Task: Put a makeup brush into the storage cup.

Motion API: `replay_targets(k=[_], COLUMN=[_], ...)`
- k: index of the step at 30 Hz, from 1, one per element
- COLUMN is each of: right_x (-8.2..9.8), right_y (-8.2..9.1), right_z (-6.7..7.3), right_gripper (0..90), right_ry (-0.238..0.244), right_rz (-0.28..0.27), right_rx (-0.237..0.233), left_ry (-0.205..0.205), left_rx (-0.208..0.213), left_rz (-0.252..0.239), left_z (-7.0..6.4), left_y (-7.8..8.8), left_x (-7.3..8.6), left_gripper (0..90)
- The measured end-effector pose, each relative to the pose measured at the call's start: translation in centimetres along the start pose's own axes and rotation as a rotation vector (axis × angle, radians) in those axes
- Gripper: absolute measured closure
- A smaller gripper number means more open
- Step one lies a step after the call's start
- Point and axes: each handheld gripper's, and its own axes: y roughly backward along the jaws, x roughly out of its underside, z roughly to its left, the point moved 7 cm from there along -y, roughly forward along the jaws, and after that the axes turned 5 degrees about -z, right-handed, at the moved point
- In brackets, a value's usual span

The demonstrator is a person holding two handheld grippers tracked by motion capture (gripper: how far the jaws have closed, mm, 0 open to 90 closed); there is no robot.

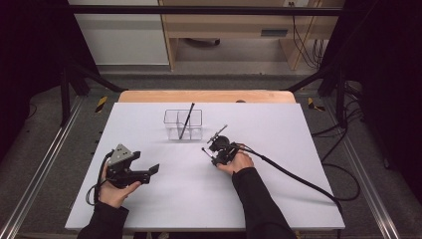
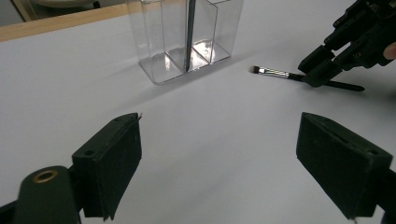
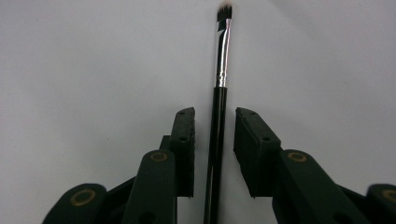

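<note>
A thin make-up brush (image 3: 221, 60) with a black handle and silver ferrule lies flat on the white table top (image 1: 164, 204). My right gripper (image 3: 214, 140) straddles its handle, with a narrow gap showing beside each pad, so it is open around the brush. From above, that gripper (image 1: 214, 144) sits right of centre with the brush (image 1: 217, 133) poking out toward the far side. My left gripper (image 2: 224, 158) stands wide open over bare table with nothing between its fingers, and it looks across at the brush (image 2: 275, 72) and the right gripper (image 2: 322, 70). In the high view the left gripper (image 1: 152, 172) rests at the near left.
A clear plastic organiser (image 1: 183, 124) with several compartments stands at the middle far side, and a dark stick-like tool (image 1: 187, 119) leans inside it. A wooden strip (image 1: 206, 96) borders the far edge. A black cable (image 1: 293, 174) trails right from my right gripper.
</note>
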Motion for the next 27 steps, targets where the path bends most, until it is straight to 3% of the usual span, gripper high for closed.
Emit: replay_targets(k=[8,13,27], right_x=[0.1,0.3,0.43], right_y=[-0.18,-0.04,0.08], right_z=[0.01,-0.04,-0.07], right_gripper=[76.6,81.4,84.2], right_ry=[-0.006,0.02,0.014], right_rz=[0.015,0.041,0.051], right_rx=[-0.006,-0.005,-0.005], left_ry=[-0.002,-0.002,-0.005], left_rx=[0.0,0.0,0.0], left_rz=[0.004,0.005,0.007], left_z=[0.0,-0.02,-0.06], left_y=[-0.05,-0.07,-0.08], left_x=[0.05,0.06,0.07], left_gripper=[13.3,13.3,13.3])
